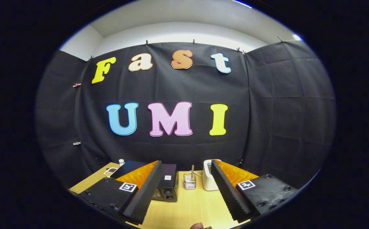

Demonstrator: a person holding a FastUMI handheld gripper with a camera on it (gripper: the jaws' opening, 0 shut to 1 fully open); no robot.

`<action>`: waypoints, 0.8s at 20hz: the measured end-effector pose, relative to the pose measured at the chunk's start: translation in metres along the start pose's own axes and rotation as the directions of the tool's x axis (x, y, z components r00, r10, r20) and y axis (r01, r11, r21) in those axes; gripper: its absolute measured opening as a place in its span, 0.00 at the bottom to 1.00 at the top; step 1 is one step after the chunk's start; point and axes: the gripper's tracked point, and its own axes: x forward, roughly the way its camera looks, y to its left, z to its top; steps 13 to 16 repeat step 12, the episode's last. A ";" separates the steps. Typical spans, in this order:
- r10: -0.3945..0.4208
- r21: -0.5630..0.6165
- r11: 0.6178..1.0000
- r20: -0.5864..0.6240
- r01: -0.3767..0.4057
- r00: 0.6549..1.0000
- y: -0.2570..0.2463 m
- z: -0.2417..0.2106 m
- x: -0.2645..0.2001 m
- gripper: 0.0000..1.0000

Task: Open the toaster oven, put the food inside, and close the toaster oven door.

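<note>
Toaster oven sits on the bench beyond the left finger of the wide, empty claw.

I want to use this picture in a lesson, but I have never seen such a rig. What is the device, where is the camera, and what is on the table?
A person holds a hand tool with a two-finger claw; there is no robot arm. The camera rides on the tool and looks forward along its two fingers, the black ridged wedges with orange backs at the bottom. The fingers stand wide apart and hold nothing.

Beyond them, on a wooden table, stands a dark toaster oven, partly hidden by the left-hand finger. Beside it is a small wire basket with a stick in it, then a white appliance. At the far left corner sits a small bottle.

I cannot make out the food.
</note>
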 end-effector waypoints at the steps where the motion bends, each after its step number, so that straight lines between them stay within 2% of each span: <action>1: -0.003 -0.003 1.000 -0.003 0.003 1.000 -0.005 0.000 -0.001 0.99; 16: -0.004 -0.020 1.000 -0.008 0.004 1.000 -0.015 -0.006 -0.001 0.99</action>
